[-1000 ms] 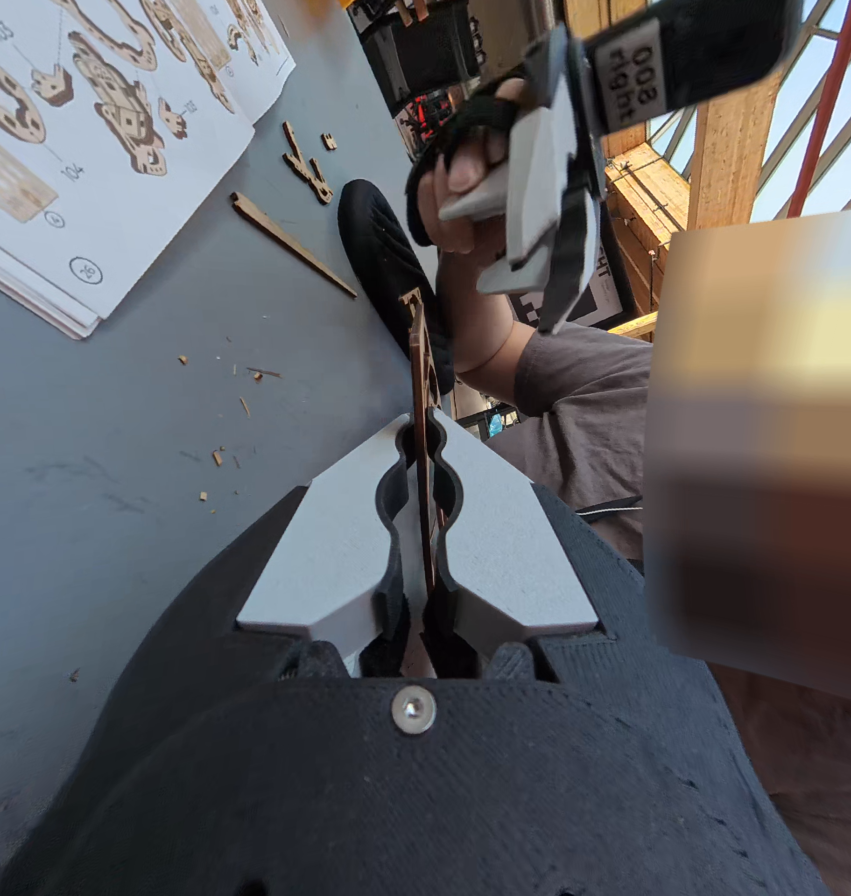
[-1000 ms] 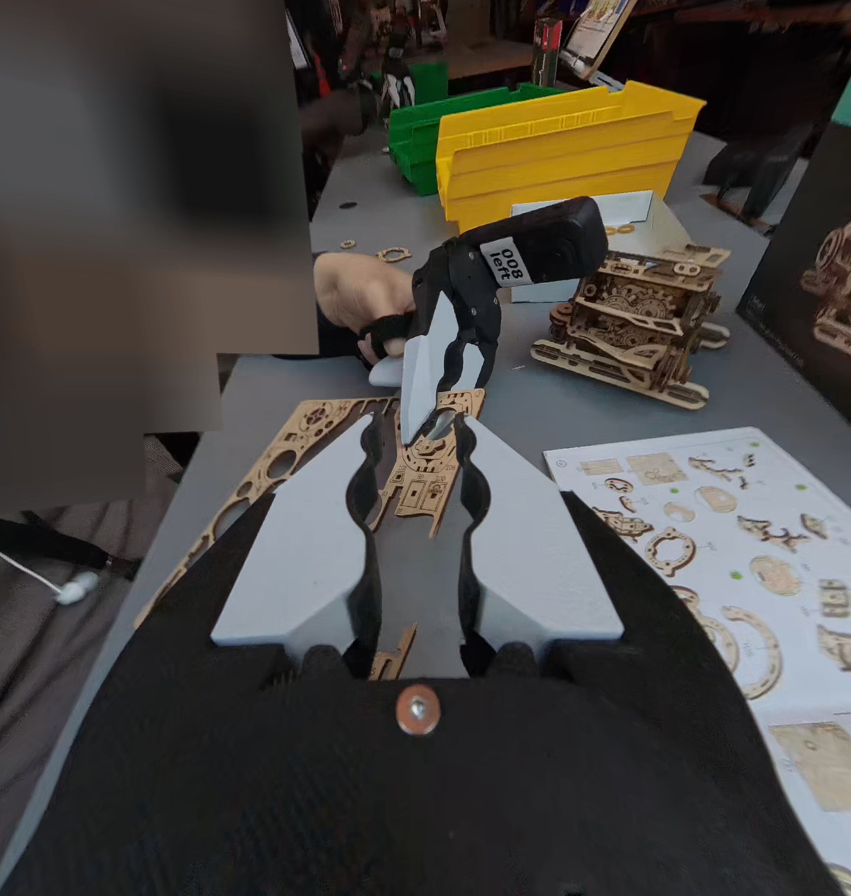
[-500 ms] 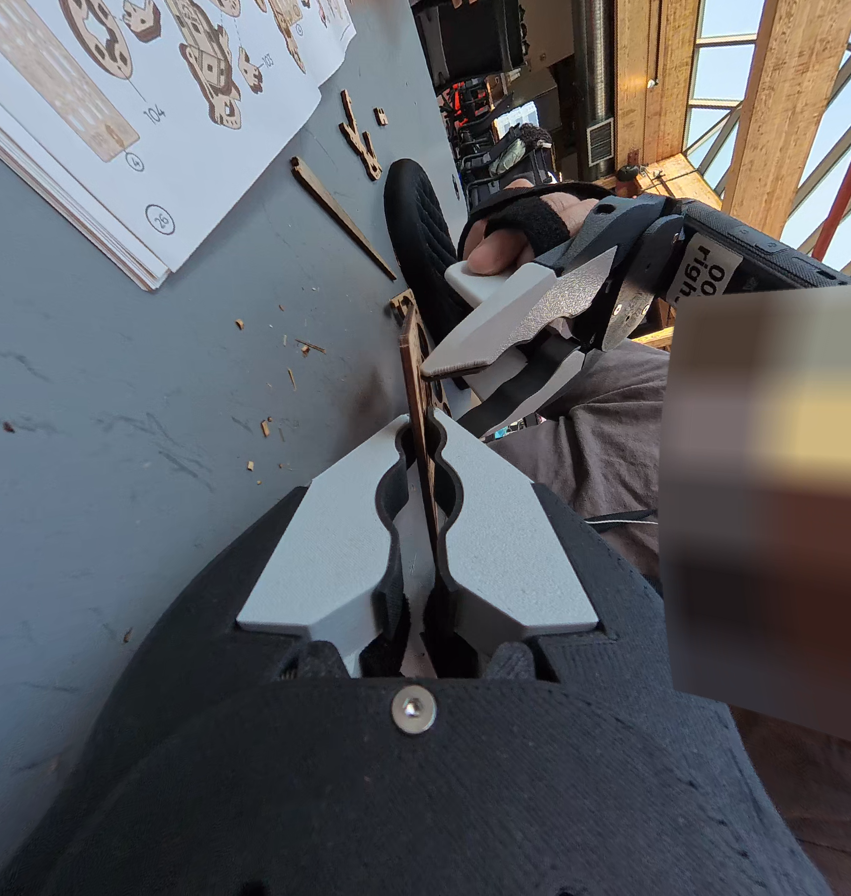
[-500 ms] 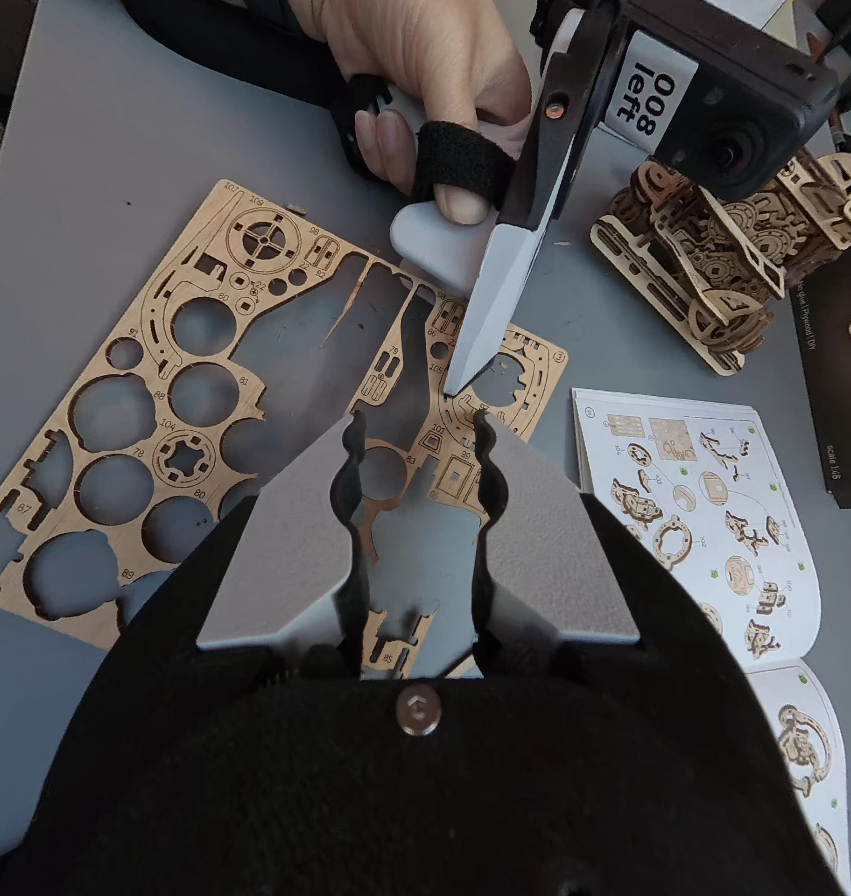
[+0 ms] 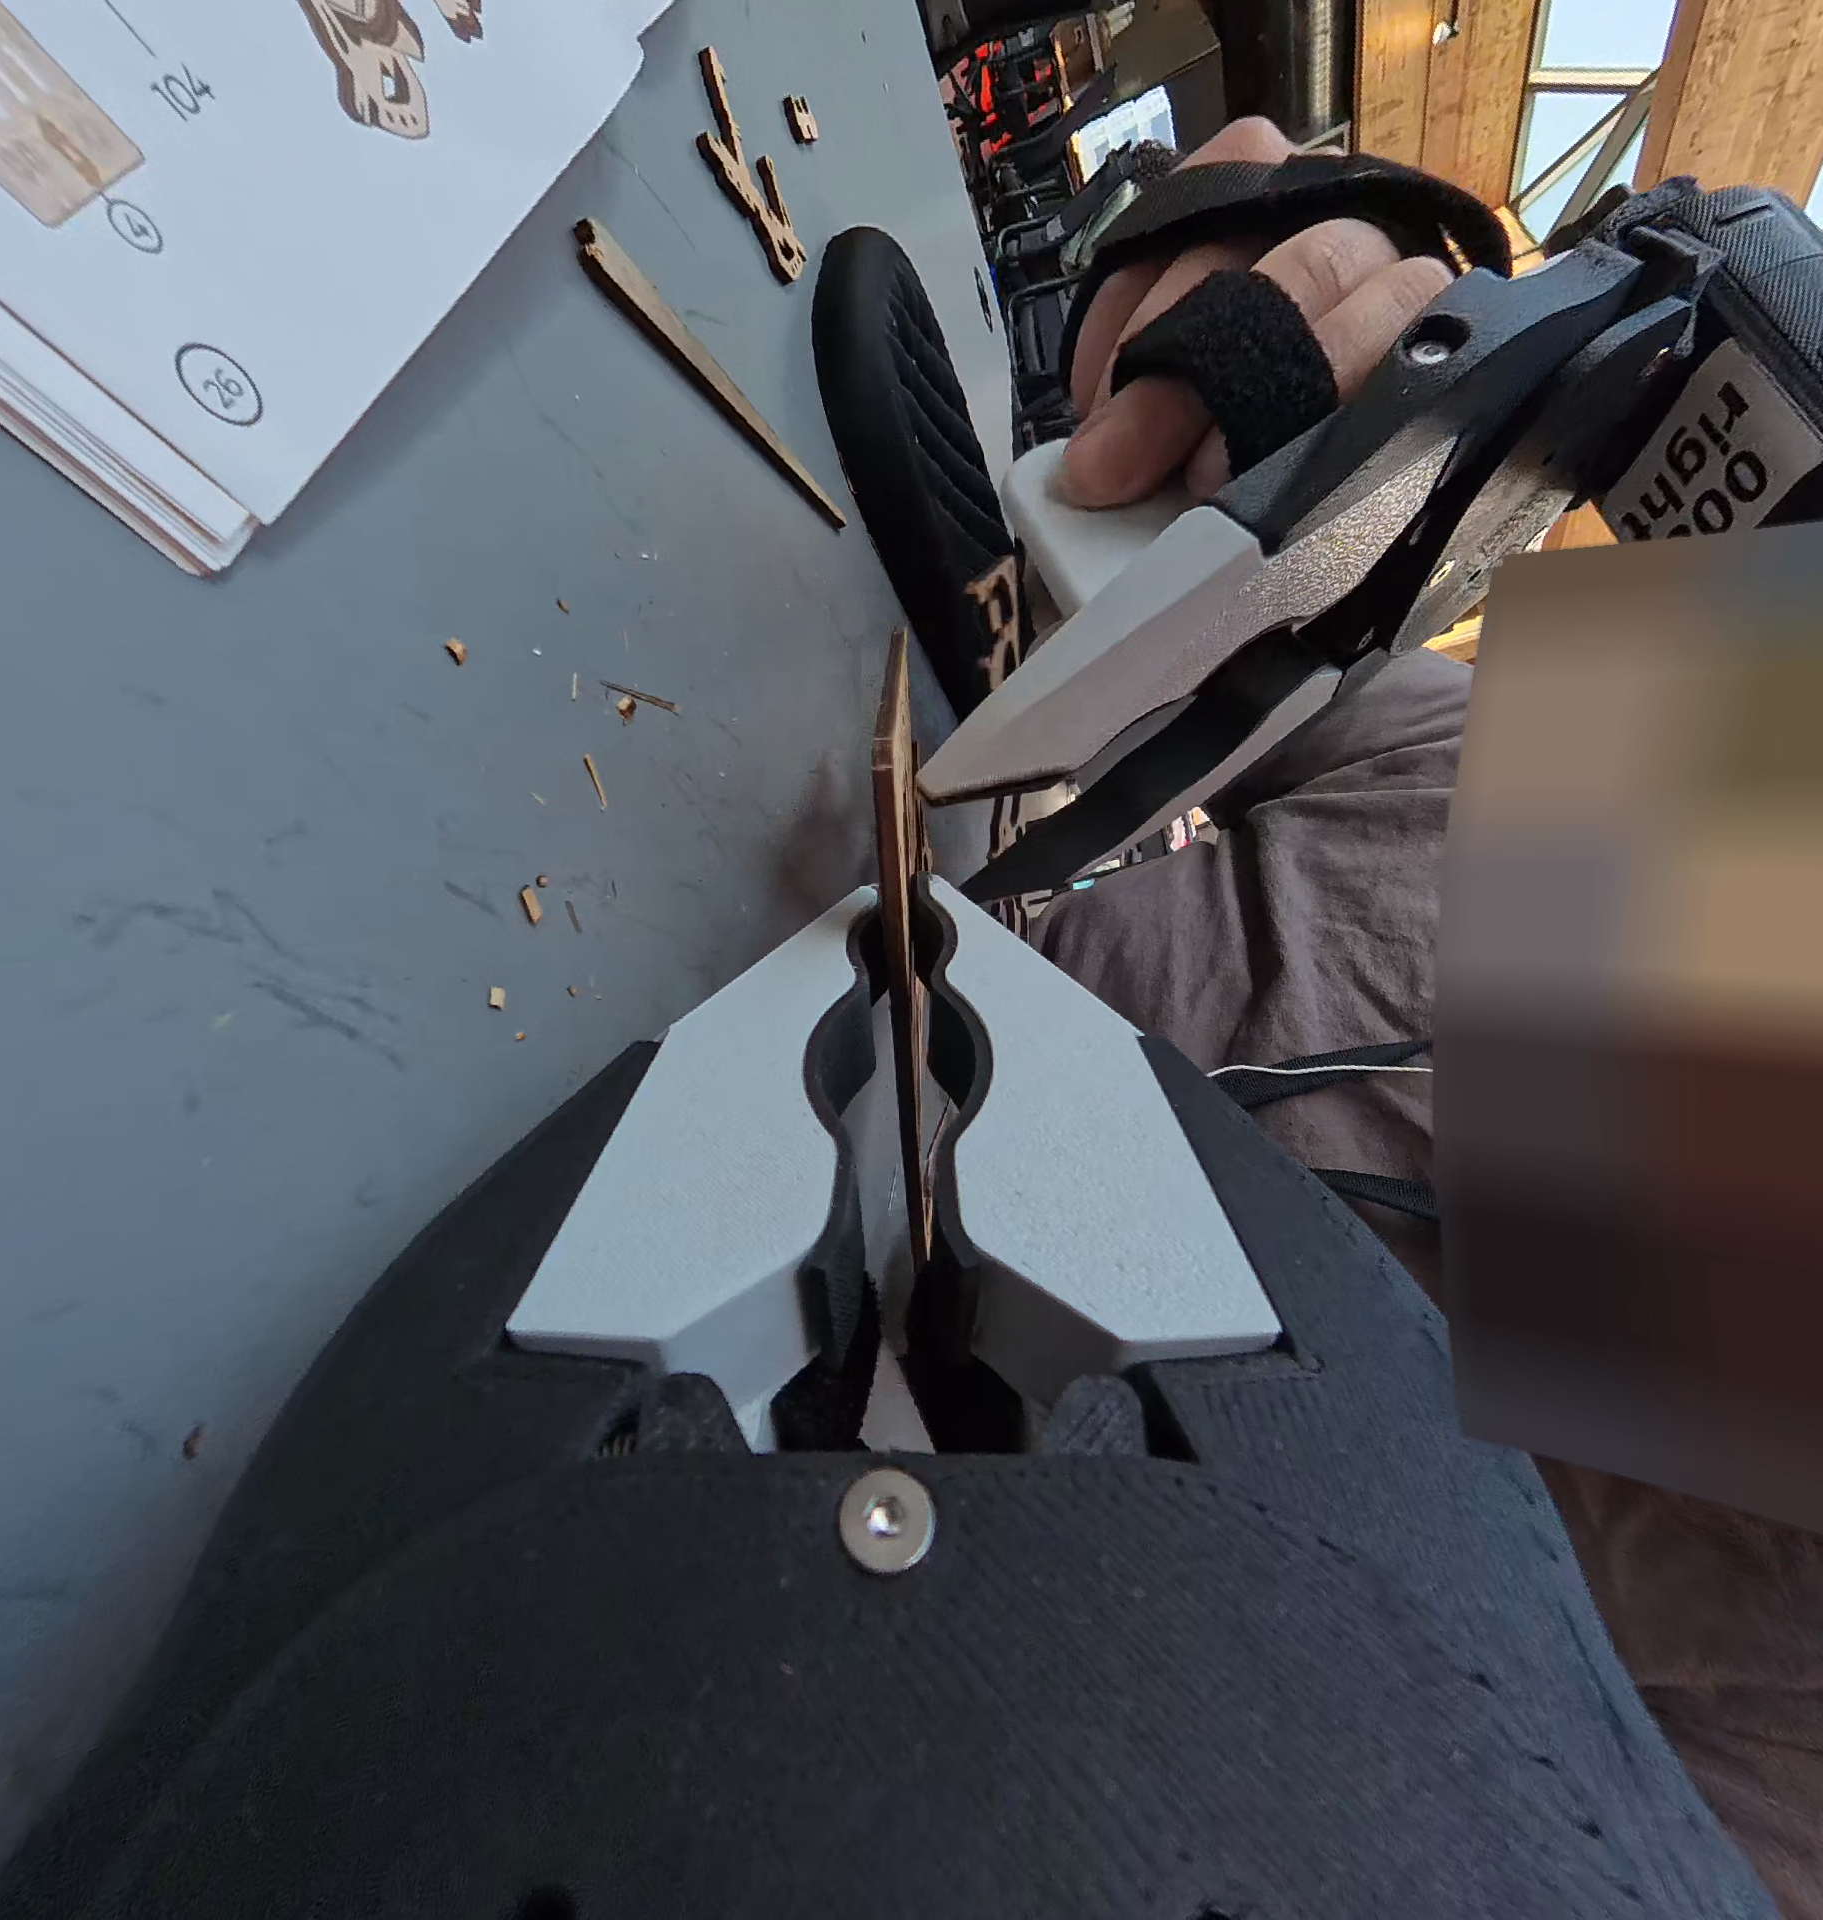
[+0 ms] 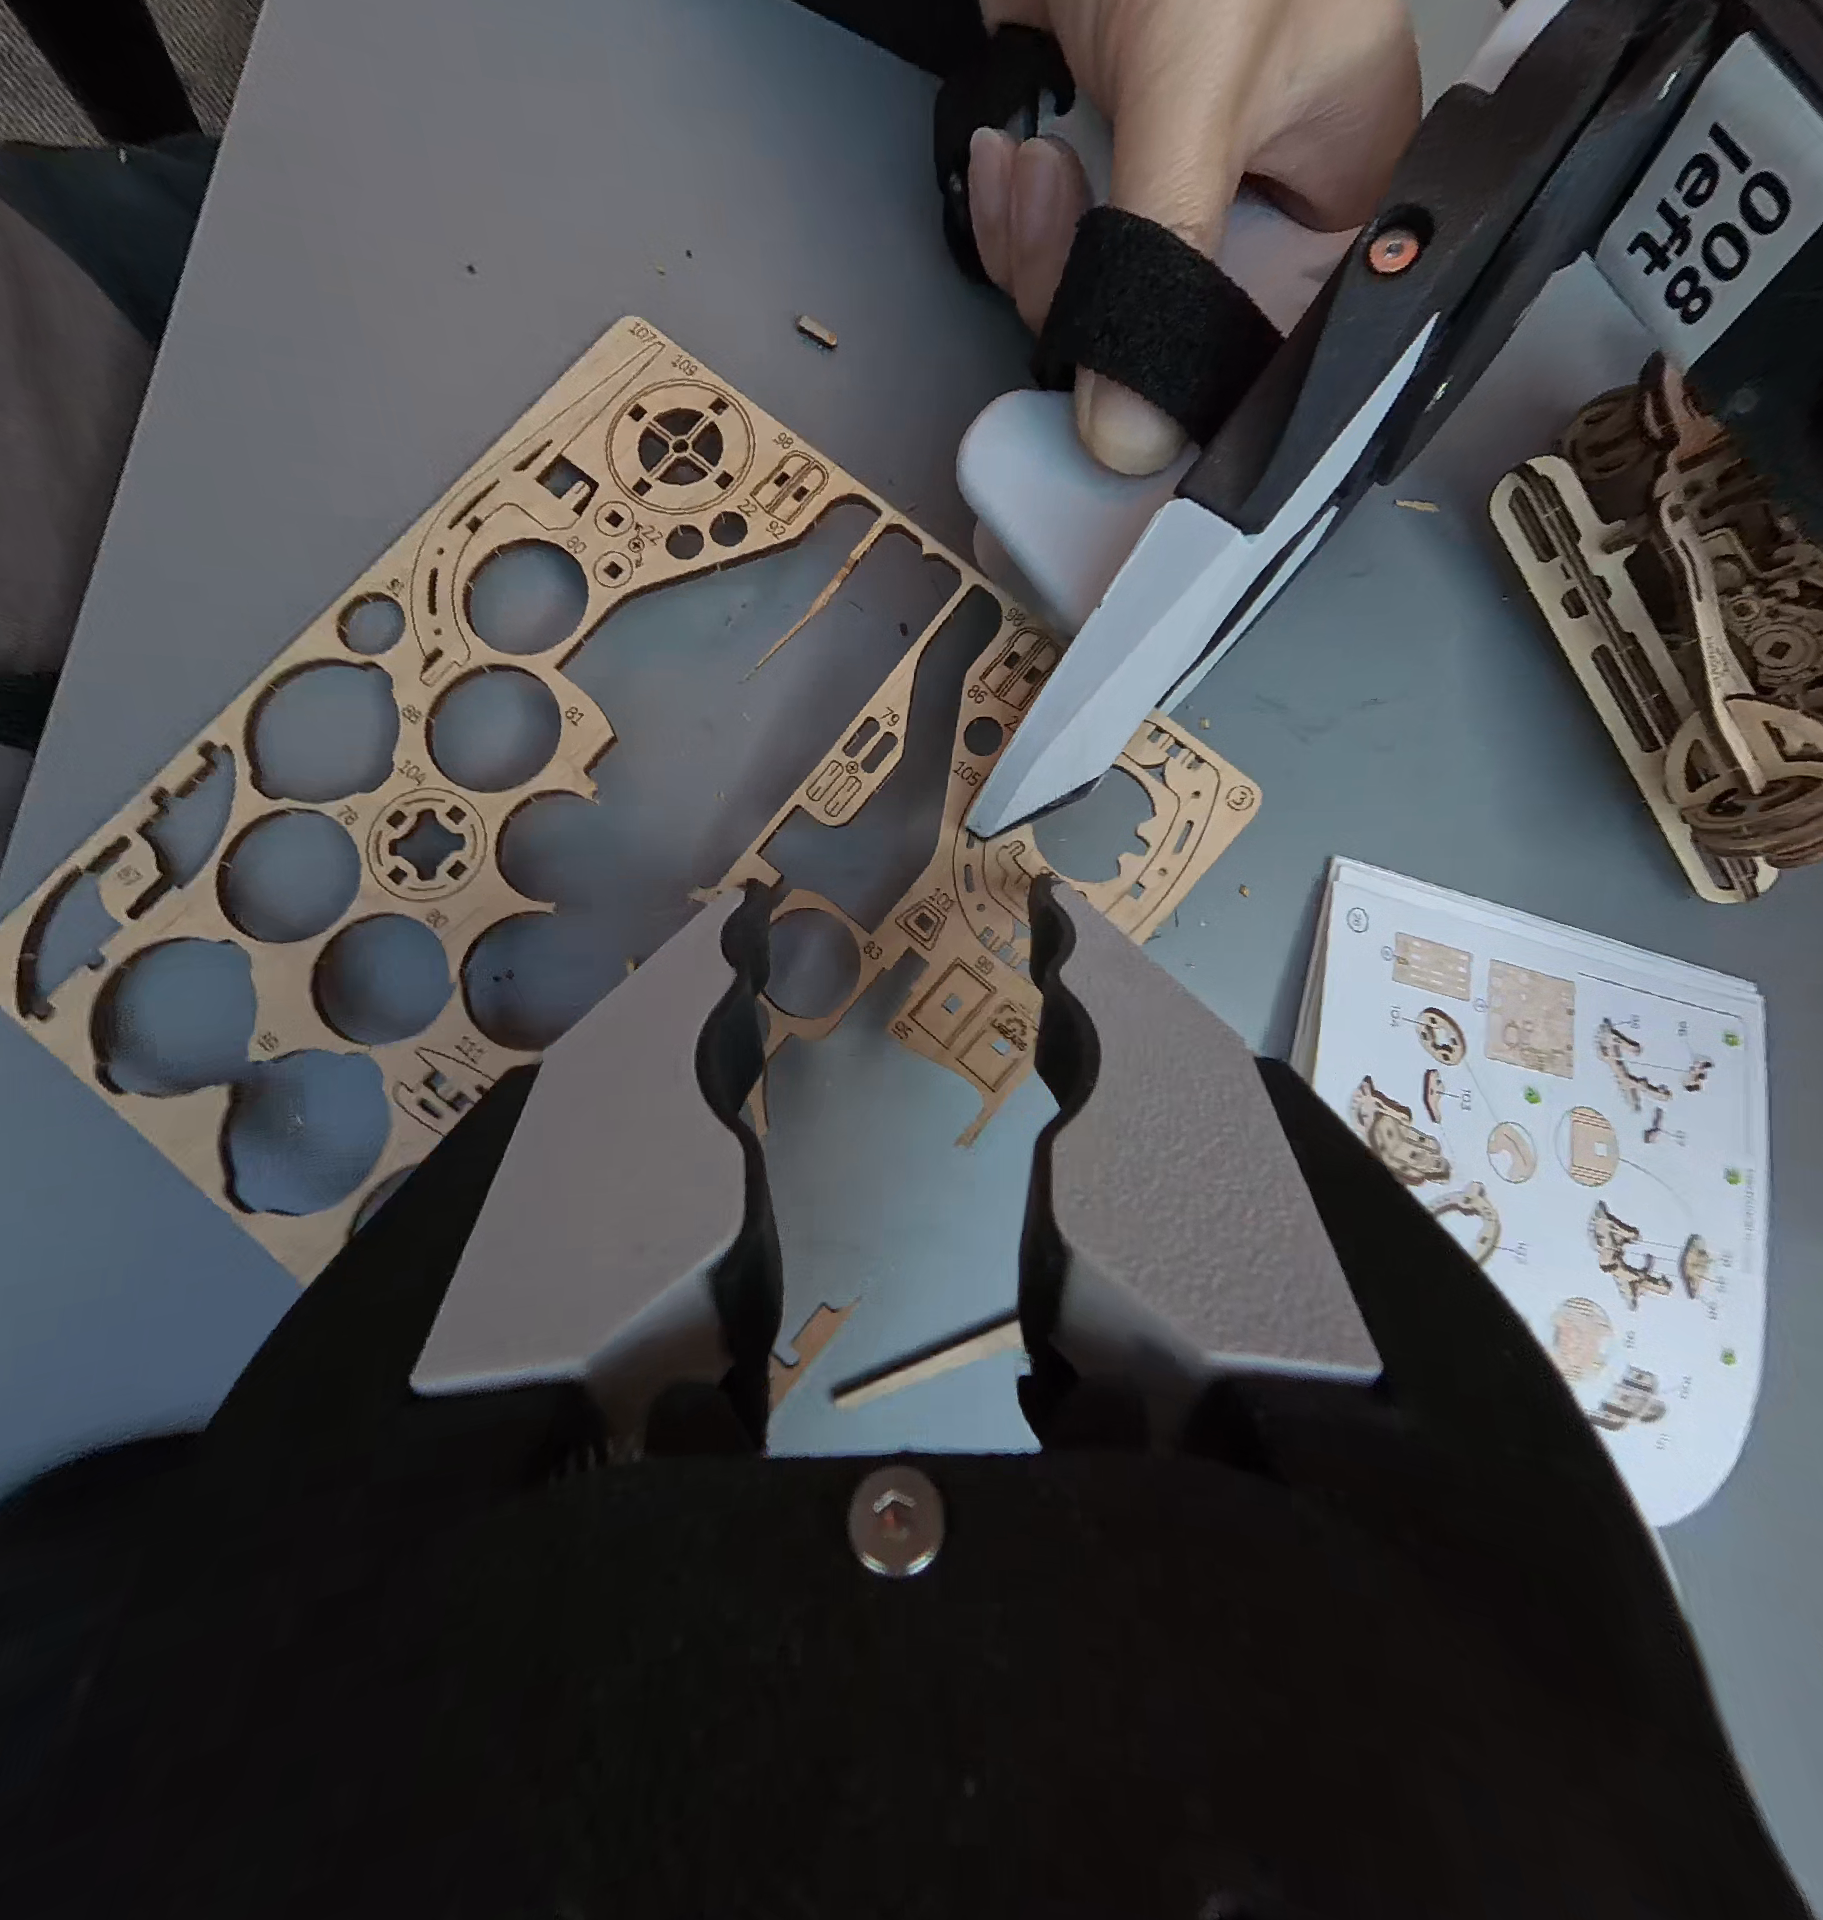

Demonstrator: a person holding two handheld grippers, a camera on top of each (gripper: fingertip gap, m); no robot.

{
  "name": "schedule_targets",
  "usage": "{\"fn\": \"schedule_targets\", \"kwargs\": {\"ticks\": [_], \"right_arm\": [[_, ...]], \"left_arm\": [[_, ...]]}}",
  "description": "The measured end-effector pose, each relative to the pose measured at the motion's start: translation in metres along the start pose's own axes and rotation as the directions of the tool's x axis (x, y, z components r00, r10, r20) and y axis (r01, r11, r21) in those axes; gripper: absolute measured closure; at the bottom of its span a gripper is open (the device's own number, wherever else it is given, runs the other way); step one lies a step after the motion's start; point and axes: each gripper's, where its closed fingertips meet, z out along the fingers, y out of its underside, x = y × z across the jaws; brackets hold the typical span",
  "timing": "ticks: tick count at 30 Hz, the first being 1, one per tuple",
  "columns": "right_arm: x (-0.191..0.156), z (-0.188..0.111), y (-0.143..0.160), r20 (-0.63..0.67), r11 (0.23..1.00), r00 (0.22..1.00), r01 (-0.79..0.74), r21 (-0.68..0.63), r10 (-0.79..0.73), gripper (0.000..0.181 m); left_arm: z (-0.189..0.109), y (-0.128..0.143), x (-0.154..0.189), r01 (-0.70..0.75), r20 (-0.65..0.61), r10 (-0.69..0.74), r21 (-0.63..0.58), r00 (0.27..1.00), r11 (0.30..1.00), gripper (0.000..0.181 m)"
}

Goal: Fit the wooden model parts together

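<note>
- The grey surface carries everything: the plywood parts sheet lies flat across its middle, a printed instruction booklet to the right, and a half-built wooden model at the far right edge.
- The sheet's long axis runs from lower left to upper right in the right wrist view; most cut-outs are already empty, and the parts left cluster at its right end.
- The left tongs are pressed together on that right end, pinching the sheet edge-on, so in the left wrist view it shows only as a thin upright strip.
- The right tongs are spread and empty, hovering above the same end, with the remaining small parts directly ahead between their tips.
- Judgement: the right tongs are nearer the uncut pieces; freeing one looks like the next step, so fitting is still ahead.
- Loose offcuts, a thin wooden sliver among them, lie well apart.
</note>
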Motion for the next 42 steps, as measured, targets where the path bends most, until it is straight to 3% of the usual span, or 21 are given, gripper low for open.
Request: {"fn": "schedule_targets", "kwargs": {"ticks": [1,4,9,13,18,33,42], "right_arm": [[0.004,-0.004,0.001,-0.005,0.999,0.999,0.034,-0.009,-0.034,0.131],[0.003,-0.014,-0.001,0.015,0.981,0.981,0.195,-0.021,-0.195,0.133],[-0.002,-0.016,0.011,0.051,0.841,0.86,0.507,-0.186,-0.507,0.137],[0.003,-0.015,0.011,0.029,0.716,0.748,0.645,-0.267,-0.663,0.134],[0.005,-0.005,0.016,0.019,0.663,0.7,0.685,-0.301,-0.714,0.134],[0.003,0.002,0.018,-0.01,0.648,0.667,0.72,-0.246,-0.745,0.134],[-0.005,0.004,0.019,0.032,0.778,0.788,0.612,-0.141,-0.615,0.136]], "left_arm": [[0.0,0.0,0.0,0.007,-0.004,-0.007,0.003,1.0,1.0,0.181],[0.0,0.0,0.0,0.018,-0.013,-0.018,-0.001,1.0,1.0,0.181],[-0.001,0.001,0.002,0.03,-0.038,-0.03,-0.005,0.999,1.0,0.181],[-0.001,0.0,0.004,0.031,-0.051,-0.031,0.0,0.998,1.0,0.181],[-0.001,0.001,0.007,0.026,-0.068,-0.026,-0.004,0.997,1.0,0.181],[-0.001,0.002,0.008,0.015,-0.071,-0.016,-0.016,0.997,1.0,0.18],[0.004,0.008,0.001,0.018,-0.02,-0.019,-0.052,1.0,0.999,0.181]]}}
